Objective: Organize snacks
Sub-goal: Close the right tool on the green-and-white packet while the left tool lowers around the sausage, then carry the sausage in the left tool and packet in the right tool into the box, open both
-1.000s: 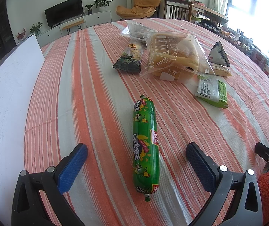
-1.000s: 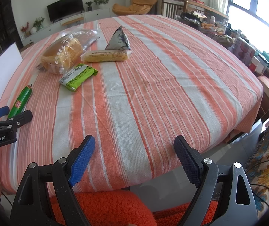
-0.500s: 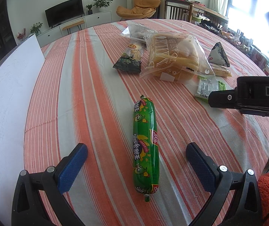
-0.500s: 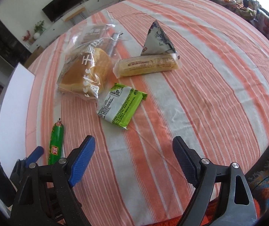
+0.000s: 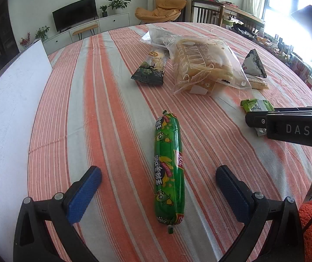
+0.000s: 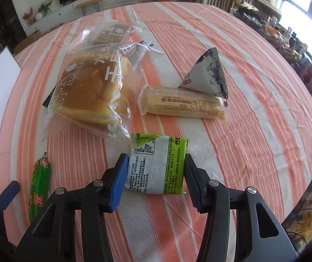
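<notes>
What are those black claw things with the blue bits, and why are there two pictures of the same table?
Those are grabbing tools. A person holds one in each hand, and each carries a small camera looking along its two fingers, which gives two pictures. On the striped tablecloth lie snacks: a bag of bread, a triangle packet, a long yellow bar, a dark packet and a green sausage. In the left tool's picture, the left gripper is wide open, with the sausage lying between its fingers, untouched. In the right tool's picture, the right gripper has just been closing around the green-and-white packet; its fingers are at the packet's sides, which still rests on the cloth.
</notes>
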`<state>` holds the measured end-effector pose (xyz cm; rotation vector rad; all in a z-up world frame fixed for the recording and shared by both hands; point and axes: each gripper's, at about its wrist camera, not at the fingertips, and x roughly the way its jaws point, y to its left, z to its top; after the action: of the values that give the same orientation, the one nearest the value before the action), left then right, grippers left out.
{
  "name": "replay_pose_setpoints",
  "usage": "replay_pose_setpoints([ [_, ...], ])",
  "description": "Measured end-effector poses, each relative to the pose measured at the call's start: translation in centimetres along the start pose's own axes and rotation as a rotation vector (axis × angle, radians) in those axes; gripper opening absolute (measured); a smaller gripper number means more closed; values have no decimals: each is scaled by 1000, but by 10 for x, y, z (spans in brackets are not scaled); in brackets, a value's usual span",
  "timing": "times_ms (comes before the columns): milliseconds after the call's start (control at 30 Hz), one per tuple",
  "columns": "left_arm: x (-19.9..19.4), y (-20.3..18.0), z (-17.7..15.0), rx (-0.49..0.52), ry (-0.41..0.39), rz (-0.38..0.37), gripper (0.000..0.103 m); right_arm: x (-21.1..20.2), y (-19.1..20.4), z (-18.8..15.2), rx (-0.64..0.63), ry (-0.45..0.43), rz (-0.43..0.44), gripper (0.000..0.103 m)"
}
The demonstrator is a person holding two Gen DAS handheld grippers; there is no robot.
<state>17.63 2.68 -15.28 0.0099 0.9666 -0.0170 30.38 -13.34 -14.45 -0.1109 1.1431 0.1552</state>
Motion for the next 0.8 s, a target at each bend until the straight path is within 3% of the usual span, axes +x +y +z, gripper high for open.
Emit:
replay_pose_setpoints([
  [167, 0, 0, -1, 0, -1, 0, 103, -16, -23, -31, -171, 34, 65, 53],
  [300, 0, 0, -1, 1, 0, -1, 103, -22, -51, -43, -138, 7, 88, 56],
  [400, 0, 2, 1, 10, 21, -23, 103, -24, -64, -49, -89, -12, 128, 70],
  [500, 2, 6, 12, 44, 140, -79, 103, -28, -67, -51, -52, -2, 156, 69],
  [600, -2, 24, 23, -91, 192, -191, 103, -27, -66, -48, -16, 38, 133, 69],
  [633, -4, 28, 25, -120, 189, -194, 102, -27, -66, -46, 2, 49, 134, 69],
  [733, -2, 19, 30, -58, 180, -92, 94, -21, -57, -37, 16, 84, 125, 72],
  [800, 3, 7, 27, 1, 187, -51, 78, -17, -47, -33, -18, 97, 78, 75],
])
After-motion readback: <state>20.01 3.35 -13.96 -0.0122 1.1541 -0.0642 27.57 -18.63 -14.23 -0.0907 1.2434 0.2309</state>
